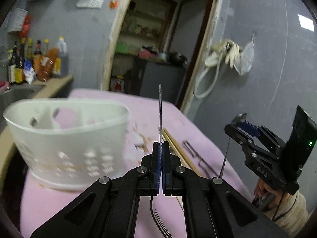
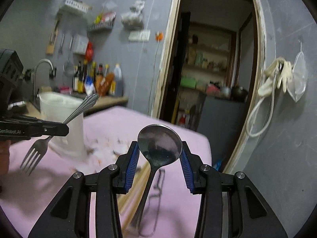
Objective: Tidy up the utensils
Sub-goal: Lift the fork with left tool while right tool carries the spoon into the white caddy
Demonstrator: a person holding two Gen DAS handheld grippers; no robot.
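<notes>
The left tongs [image 1: 160, 148] are clamped on a fork [image 2: 34, 154], seen edge-on. The right tongs [image 2: 159, 154] are clamped on a spoon [image 2: 159, 144]; its handle end is blurred below them.

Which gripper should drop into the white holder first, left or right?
Probably left. The left gripper, shut on the fork, sits right beside the white holder. The right gripper, clamping the spoon, is farther across the pink cloth.

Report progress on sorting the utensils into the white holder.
Done: nothing shows inside the white holder yet. In hand: the left gripper is shut on the fork, and the right gripper grips the spoon by its bowl. Left: the chopsticks lie on the pink cloth.
</notes>
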